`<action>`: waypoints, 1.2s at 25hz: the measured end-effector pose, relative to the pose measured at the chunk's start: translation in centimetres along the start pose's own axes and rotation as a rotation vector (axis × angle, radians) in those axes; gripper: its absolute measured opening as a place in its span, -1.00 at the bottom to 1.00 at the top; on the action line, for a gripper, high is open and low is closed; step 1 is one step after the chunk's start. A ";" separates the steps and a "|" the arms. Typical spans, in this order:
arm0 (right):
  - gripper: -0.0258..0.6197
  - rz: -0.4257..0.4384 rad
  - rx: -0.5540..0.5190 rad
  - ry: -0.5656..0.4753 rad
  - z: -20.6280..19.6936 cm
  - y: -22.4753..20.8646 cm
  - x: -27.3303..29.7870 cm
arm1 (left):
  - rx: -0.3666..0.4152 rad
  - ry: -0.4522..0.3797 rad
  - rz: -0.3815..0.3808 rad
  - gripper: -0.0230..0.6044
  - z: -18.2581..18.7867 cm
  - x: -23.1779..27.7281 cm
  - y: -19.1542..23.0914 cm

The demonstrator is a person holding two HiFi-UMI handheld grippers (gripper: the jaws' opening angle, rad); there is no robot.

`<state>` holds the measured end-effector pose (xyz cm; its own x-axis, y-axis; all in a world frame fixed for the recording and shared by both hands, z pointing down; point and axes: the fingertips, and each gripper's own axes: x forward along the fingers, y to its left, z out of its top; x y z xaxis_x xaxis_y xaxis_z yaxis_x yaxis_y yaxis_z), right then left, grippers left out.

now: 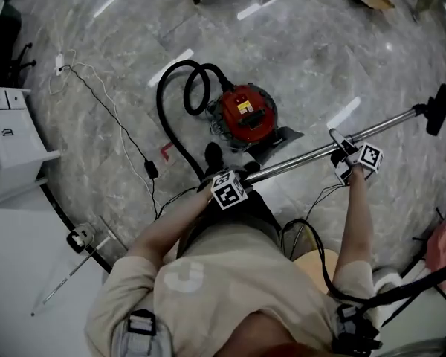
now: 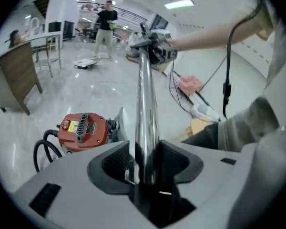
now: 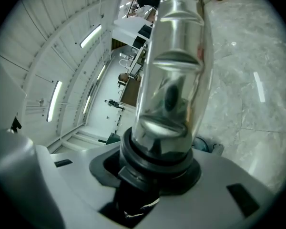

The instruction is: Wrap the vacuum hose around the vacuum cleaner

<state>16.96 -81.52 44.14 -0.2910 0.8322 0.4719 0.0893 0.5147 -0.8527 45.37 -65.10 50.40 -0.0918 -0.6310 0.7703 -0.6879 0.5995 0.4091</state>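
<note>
I hold the metal wand (image 1: 305,156) with both grippers. The left gripper (image 2: 144,166) seemingly pinches it nearest the vacuum cleaner (image 1: 244,114), and the right gripper (image 3: 157,163) clamps it farther out. The hose (image 1: 160,110) loops beside the cleaner.

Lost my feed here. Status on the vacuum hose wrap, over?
Left gripper and right gripper clamp the wand. Hose looped beside vacuum cleaner, unwrapped. Thin cable lying nearby.

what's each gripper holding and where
Both hold the chrome vacuum wand: left gripper near its hose end, right gripper farther along, on a black collar.
</note>
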 end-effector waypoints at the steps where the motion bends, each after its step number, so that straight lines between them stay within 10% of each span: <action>1: -0.47 -0.013 0.000 -0.004 1.0 -0.4 -0.4 | -0.064 -0.045 -0.002 -0.30 0.2 -1.2 1.0; 5: -0.47 -0.126 -0.063 0.001 4.1 -3.4 -2.9 | -0.256 -0.098 0.013 -0.28 -2.3 -5.0 5.3; 10: -0.47 -0.270 -0.134 0.038 4.1 -5.3 -3.8 | -0.277 -0.003 0.044 -0.28 -5.9 -5.3 6.6; 24: -0.45 -0.059 -0.336 0.120 0.6 2.1 0.7 | 0.192 0.194 -0.035 -0.28 2.4 5.5 -2.9; 30: -0.45 -0.088 -0.520 0.211 2.1 7.5 0.0 | 0.100 0.091 0.034 -0.28 5.2 2.1 -1.4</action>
<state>15.64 -78.09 37.34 -0.1267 0.7775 0.6160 0.5462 0.5730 -0.6110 42.36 -69.83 48.89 -0.0532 -0.5613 0.8259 -0.7542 0.5647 0.3351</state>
